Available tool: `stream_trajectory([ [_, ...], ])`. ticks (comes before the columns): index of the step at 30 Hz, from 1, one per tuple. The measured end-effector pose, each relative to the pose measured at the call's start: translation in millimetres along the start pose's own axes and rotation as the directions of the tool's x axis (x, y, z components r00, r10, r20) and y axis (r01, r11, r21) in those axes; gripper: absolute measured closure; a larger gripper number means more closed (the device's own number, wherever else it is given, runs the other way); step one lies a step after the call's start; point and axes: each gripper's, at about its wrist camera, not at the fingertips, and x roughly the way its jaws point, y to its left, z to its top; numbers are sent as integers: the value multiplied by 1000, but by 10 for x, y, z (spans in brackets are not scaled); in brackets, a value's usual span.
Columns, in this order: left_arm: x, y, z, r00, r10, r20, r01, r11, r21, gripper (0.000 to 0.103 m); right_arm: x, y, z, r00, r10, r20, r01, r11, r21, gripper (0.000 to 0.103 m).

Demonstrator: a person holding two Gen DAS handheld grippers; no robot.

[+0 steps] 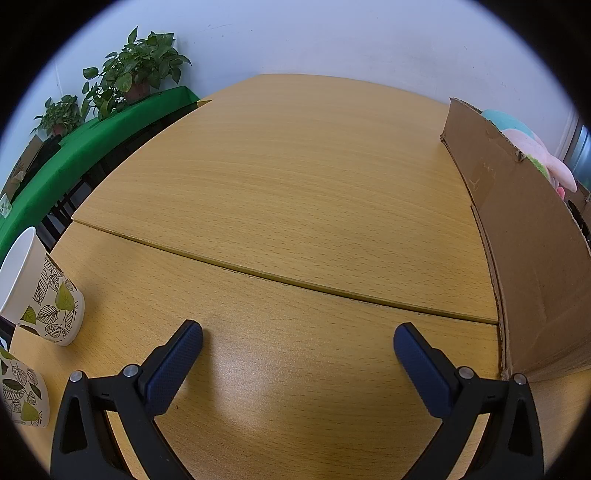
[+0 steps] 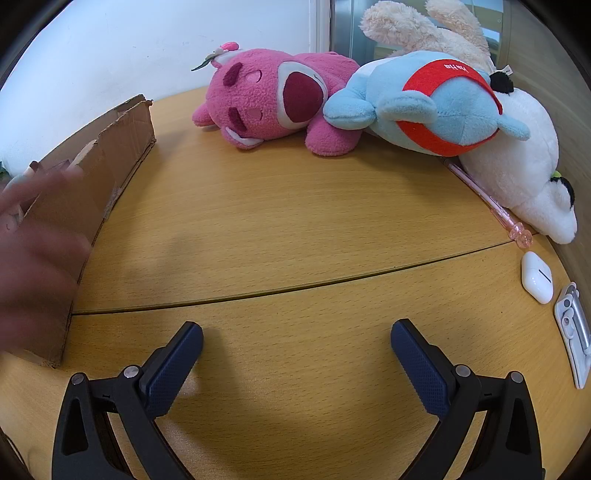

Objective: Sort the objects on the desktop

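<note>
My left gripper [image 1: 297, 338] is open and empty over the wooden table [image 1: 280, 192]. Two leaf-print paper cups [image 1: 44, 295] stand at its left; the nearer cup [image 1: 22, 391] is partly cut off. A cardboard box [image 1: 524, 236] stands at its right with plush toys [image 1: 532, 147] inside. My right gripper [image 2: 297, 336] is open and empty. Beyond it lie a pink plush bear [image 2: 280, 96], a blue plush with a red band [image 2: 436, 103], a white plush [image 2: 532, 177] and a cream plush [image 2: 424, 26]. A pink pen [image 2: 491, 201], a white earbud case [image 2: 536, 277] and a white clip-like gadget [image 2: 574, 332] lie at the right.
The same cardboard box [image 2: 85, 184] stands left of my right gripper, with a blurred hand [image 2: 29, 254] in front of it. A green-covered table [image 1: 74, 151] with potted plants [image 1: 136, 66] stands beyond the left edge. A seam [image 2: 295, 288] crosses the tabletop.
</note>
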Motion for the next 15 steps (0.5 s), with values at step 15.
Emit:
stream_trajectory([
  [15, 3, 7, 2, 1000, -1, 1, 1, 1000, 0, 0, 7, -2, 15, 1000, -1, -1, 1, 1000, 0, 0],
])
